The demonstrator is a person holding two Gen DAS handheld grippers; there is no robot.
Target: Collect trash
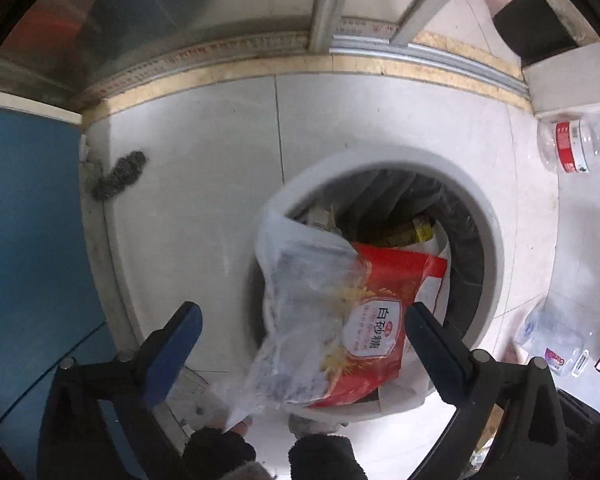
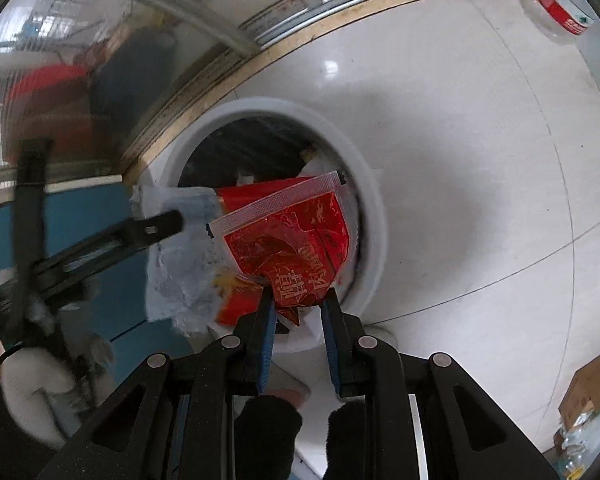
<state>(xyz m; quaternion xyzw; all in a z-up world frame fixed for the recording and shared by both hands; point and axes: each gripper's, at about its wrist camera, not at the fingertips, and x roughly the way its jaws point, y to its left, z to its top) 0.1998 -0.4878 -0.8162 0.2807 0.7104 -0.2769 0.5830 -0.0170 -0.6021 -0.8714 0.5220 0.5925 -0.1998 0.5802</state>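
A white round trash bin (image 1: pixel 488 216) with a black liner stands on the tiled floor; it also shows in the right wrist view (image 2: pixel 370 200). A clear-and-red sugar bag (image 1: pixel 332 308) lies over the bin's near rim, between the wide-apart fingers of my left gripper (image 1: pixel 304 320), which is open and not touching it. In the right wrist view my right gripper (image 2: pixel 298 300) is shut on the lower edge of a red foil wrapper (image 2: pixel 296 236) and holds it over the bin mouth. The sugar bag (image 2: pixel 188 264) sits left of it, with the left gripper's finger (image 2: pixel 160 228) beside it.
A blue cabinet (image 1: pixel 28 240) stands left of the bin. A sliding-door track (image 1: pixel 340 60) runs behind it. Clear plastic bottles lie on the floor at right (image 1: pixel 576 144) and lower right (image 1: pixel 552 340). A dark scrubber (image 1: pixel 118 176) lies by the cabinet. A cardboard box (image 2: pixel 588 396) sits at lower right.
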